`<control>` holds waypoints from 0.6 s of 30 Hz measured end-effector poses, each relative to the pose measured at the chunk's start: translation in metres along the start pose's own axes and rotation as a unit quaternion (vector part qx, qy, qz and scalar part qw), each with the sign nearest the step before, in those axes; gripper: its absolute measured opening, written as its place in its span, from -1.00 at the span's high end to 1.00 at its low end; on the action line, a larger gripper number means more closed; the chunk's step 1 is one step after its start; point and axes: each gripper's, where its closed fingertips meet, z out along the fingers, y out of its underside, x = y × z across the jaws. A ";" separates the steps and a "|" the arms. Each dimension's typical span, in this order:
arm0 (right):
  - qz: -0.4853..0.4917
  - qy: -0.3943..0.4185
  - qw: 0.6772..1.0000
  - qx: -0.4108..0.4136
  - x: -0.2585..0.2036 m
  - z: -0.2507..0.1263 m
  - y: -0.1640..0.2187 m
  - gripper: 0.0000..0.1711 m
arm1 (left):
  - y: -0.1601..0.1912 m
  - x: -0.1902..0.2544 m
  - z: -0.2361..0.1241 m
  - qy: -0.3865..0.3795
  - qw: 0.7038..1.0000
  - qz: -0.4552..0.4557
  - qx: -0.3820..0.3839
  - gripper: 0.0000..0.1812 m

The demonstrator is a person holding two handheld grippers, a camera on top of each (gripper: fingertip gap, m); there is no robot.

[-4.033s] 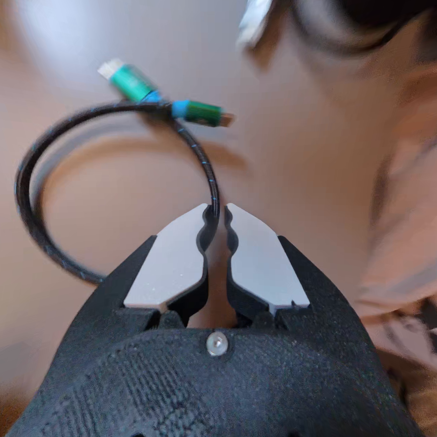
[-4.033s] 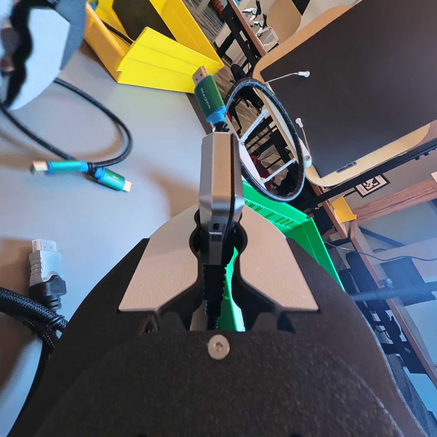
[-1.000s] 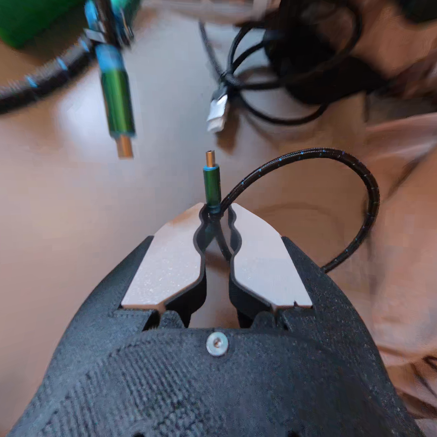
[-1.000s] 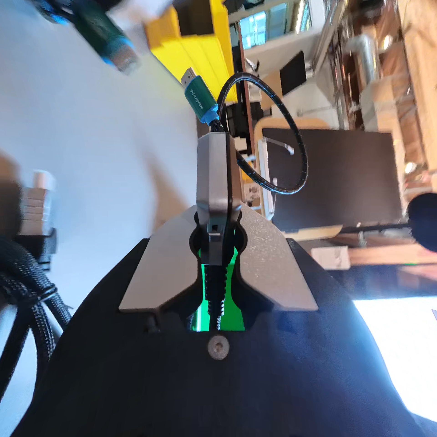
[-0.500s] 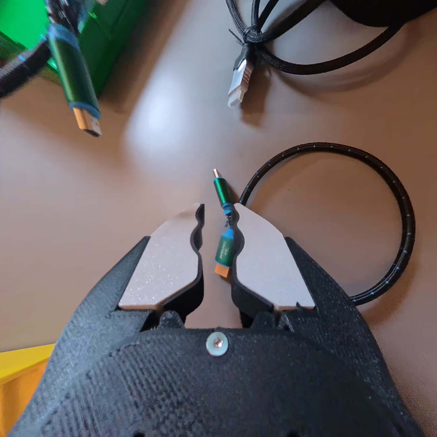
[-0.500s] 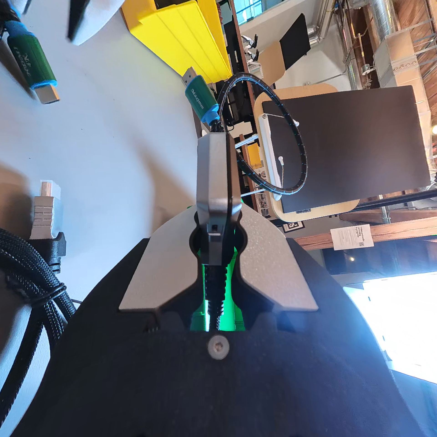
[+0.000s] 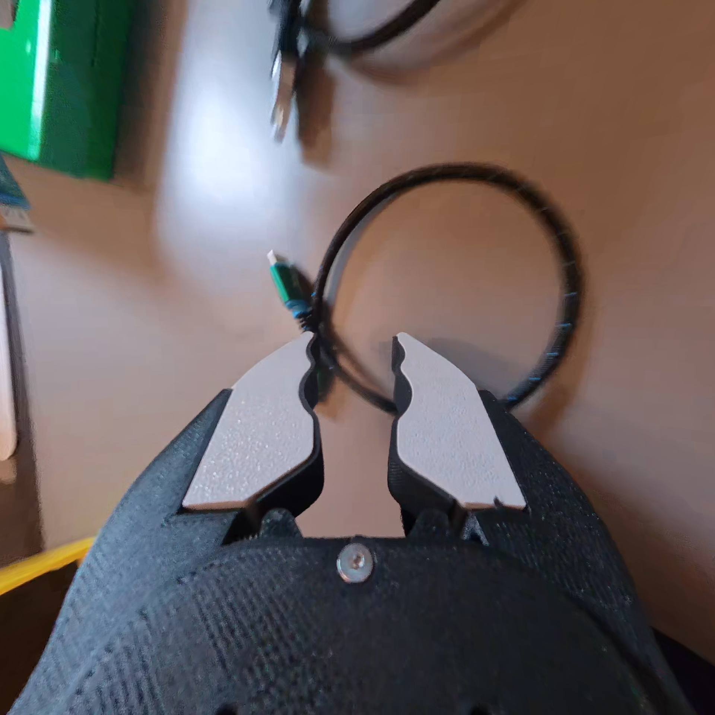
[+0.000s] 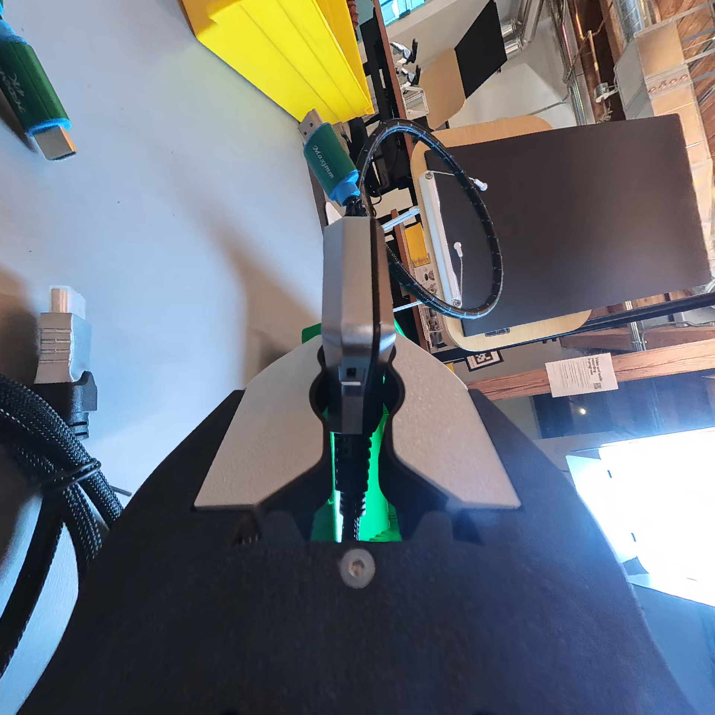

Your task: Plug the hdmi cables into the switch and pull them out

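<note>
Left claw (image 7: 353, 340): fingers spread wide with bare gap between them, gripping nothing. Just past its tips, at about 11 o'clock, a green plug (image 7: 289, 285) with a silver tip lies on the brown counter (image 7: 116, 348), tip pointing to 11 o'clock. Its braided black cable (image 7: 557, 247) curls from the plug's blue collar in a near-full circle toward 1 o'clock and runs back between the finger tips; it crosses close to the left finger's (image 7: 267, 418) inner edge, contact not clear through the blur. Something green shows just inside that finger's notch, too blurred to identify.

Farther up the left wrist view, at 12 o'clock, a silver plug (image 7: 280, 112) on a bundle of black cords (image 7: 309, 42), heavily blurred. Green box (image 7: 65, 85) at 10 o'clock; a yellow edge (image 7: 42, 557) at 8 o'clock.

Right claw (image 8: 358, 350): closed tight on the grey switch (image 8: 350, 278), which stands on edge between the tips and sticks out forward. A braided cord (image 8: 350, 479) leaves the switch's near end and runs back between the fingers. At the far end a second green plug (image 8: 329, 160) points to 11 o'clock, its black cable (image 8: 487, 240) looping round toward 3 o'clock.

In the right wrist view the counter reads pale. Another green plug (image 8: 33, 96) with a blue collar and metal tip sits at 10 o'clock, well apart from the switch. A silver connector (image 8: 64, 340) on thick black braided cable (image 8: 46, 464) lies at 9 o'clock. Yellow bin (image 8: 286, 54) at 12 o'clock
</note>
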 end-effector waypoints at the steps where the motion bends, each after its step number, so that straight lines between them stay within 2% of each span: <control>1: 0.003 0.000 1.000 0.001 0.001 0.000 0.000 0.72 | -0.010 0.012 -0.008 0.027 0.999 -0.004 0.027 0.61; 3: 0.009 -0.001 1.000 0.002 0.001 0.001 0.001 0.72 | -0.020 0.042 -0.021 0.085 0.995 0.012 0.051 0.59; 6: 0.011 -0.006 1.000 -0.001 -0.001 0.002 0.003 0.72 | -0.008 0.070 -0.017 0.103 0.991 0.086 0.007 0.57; 8: 0.008 -0.006 1.000 -0.003 -0.001 0.002 0.003 0.72 | 0.007 0.079 -0.009 0.107 0.986 0.128 -0.027 0.71; 10: 0.008 -0.002 1.000 -0.002 0.001 0.000 0.002 0.73 | 0.006 0.086 -0.012 0.129 0.982 0.138 -0.018 0.96; 11: 0.010 0.000 1.000 -0.001 0.002 -0.001 0.001 0.72 | 0.006 0.082 -0.014 0.118 0.982 0.144 -0.017 0.99; 16: 0.015 -0.001 1.000 -0.002 0.003 0.000 0.003 0.72 | -0.005 0.065 -0.033 0.089 0.988 0.119 0.028 1.00; 17: 0.016 -0.002 1.000 -0.003 0.002 0.000 0.004 0.72 | -0.003 0.067 -0.033 0.094 0.988 0.117 0.024 0.88; 18: 0.017 -0.002 1.000 -0.003 0.002 0.000 0.004 0.72 | 0.001 0.070 -0.030 0.099 0.988 0.115 0.014 0.68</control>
